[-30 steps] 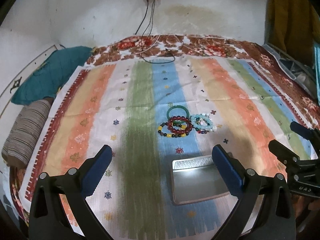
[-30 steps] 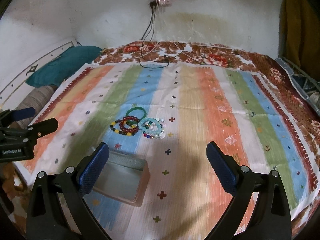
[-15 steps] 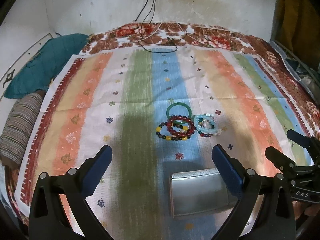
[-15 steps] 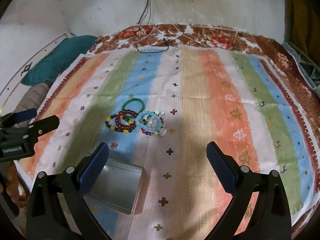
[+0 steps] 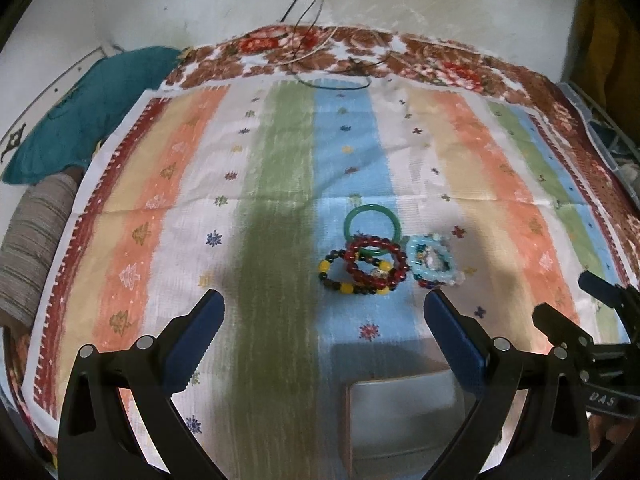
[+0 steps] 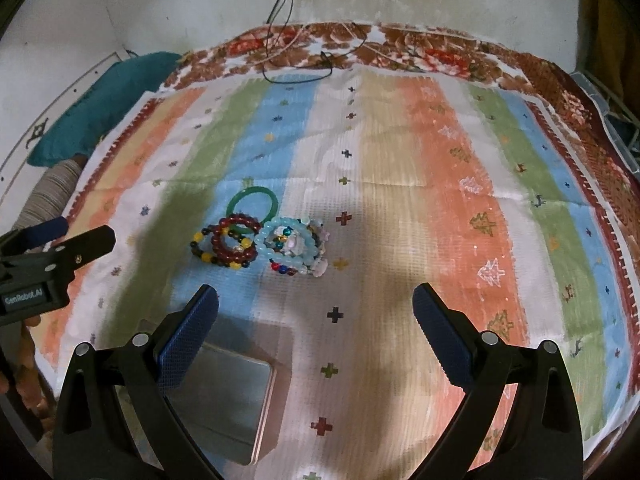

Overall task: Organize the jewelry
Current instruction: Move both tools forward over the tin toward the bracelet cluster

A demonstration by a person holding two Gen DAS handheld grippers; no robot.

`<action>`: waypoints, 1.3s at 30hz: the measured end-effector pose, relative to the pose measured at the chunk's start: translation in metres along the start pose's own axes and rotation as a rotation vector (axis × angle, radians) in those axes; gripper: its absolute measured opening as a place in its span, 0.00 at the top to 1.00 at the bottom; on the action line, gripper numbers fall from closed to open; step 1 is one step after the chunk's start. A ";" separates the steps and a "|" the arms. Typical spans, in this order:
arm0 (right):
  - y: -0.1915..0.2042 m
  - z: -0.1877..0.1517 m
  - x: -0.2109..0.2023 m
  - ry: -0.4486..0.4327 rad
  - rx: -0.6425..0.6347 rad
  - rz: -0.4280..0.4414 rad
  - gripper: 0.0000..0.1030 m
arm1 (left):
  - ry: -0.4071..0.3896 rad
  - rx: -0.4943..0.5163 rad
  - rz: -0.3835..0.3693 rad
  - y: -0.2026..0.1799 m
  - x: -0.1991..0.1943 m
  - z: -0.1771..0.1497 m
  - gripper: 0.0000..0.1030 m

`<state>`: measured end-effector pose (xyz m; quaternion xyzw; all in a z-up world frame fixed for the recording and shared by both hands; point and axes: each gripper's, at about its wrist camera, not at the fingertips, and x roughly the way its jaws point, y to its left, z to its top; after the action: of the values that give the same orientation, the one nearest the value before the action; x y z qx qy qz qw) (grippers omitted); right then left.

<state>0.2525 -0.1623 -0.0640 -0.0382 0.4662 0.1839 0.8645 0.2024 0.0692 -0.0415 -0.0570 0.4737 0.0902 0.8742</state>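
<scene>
both claws, left claw [image 5: 323,330] and right claw [image 6: 315,322], spread wide, empty, above the bracelets [image 6: 260,242].

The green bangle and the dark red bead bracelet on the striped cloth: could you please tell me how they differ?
The green bangle is one smooth, unbroken ring, while the dark red bead bracelet is a string of round beads. The bangle lies farther from the grippers; the red bracelet sits nearer, overlapping the bangle's near edge. The red bracelet also overlaps a black-and-yellow bead bracelet; whether the bangle touches that one is unclear. Both lie flat on the striped cloth, ungripped.
</scene>
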 end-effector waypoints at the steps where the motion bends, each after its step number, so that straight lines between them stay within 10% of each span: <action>1: 0.000 0.001 0.003 0.007 0.002 -0.002 0.04 | 0.007 -0.018 0.003 0.003 0.005 0.002 0.05; 31: -0.004 0.024 0.085 0.142 0.055 0.008 0.04 | 0.146 0.003 -0.042 0.001 0.096 0.025 0.06; 39: -0.007 0.031 0.103 0.163 0.070 -0.005 0.05 | 0.173 0.031 -0.042 -0.005 0.119 0.031 0.21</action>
<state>0.3306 -0.1322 -0.1320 -0.0238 0.5409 0.1618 0.8250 0.2922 0.0823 -0.1243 -0.0609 0.5475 0.0590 0.8325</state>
